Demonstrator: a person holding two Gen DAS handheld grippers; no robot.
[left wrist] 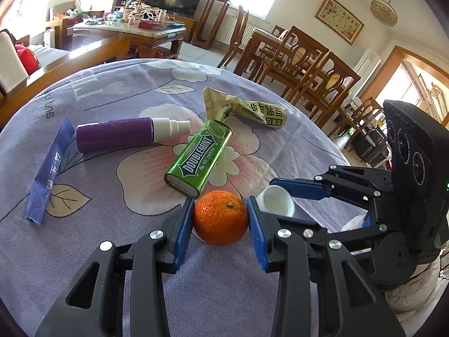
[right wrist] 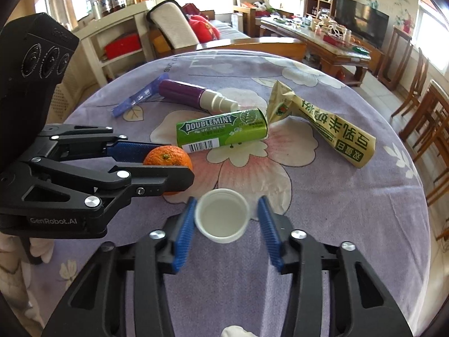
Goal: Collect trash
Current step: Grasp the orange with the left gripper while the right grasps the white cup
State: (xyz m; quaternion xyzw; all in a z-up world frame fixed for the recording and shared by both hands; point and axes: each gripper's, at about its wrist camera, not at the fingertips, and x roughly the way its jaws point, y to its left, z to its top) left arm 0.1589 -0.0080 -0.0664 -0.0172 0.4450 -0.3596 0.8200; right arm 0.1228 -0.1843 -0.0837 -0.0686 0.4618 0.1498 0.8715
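Everything lay on the lilac flowered tablecloth [left wrist: 112,252], and the green Doublemint tin [left wrist: 197,158] at its middle serves as the marker.

Far to the left of the tin lay a flat blue wrapper [left wrist: 49,171]. It was probably very light and limp, so an edge pinch would suit it best. Between the wrapper and the tin, a purple spray bottle [left wrist: 115,134] rested on its side with its white nozzle pointing toward the tin. It looked rigid, smooth and liable to roll, so a grip across the barrel seemed safest. The tin itself looked stiff and glossy, and it would be best taken across its narrow sides. Beyond the tin and touching its far end, a crumpled gold pouch [left wrist: 247,109] looked soft and crushable.

Just in front of the tin's near end sat the orange [left wrist: 220,219]. The left gripper [left wrist: 220,205] was clenched on it, with both blue pads pressed against its sides. The fruit was firm but round, so a hold across its widest part should keep it from squirting out.

To the right of the orange, nearer than the tin, a white cap [right wrist: 223,216] stood mouth-up. The right gripper [right wrist: 227,205] straddled it with one pad touching the rim and the other a little way off, so nothing was grasped. The cap looked light, thin-walled and slippery, and a gentle squeeze across the rim seemed advisable.
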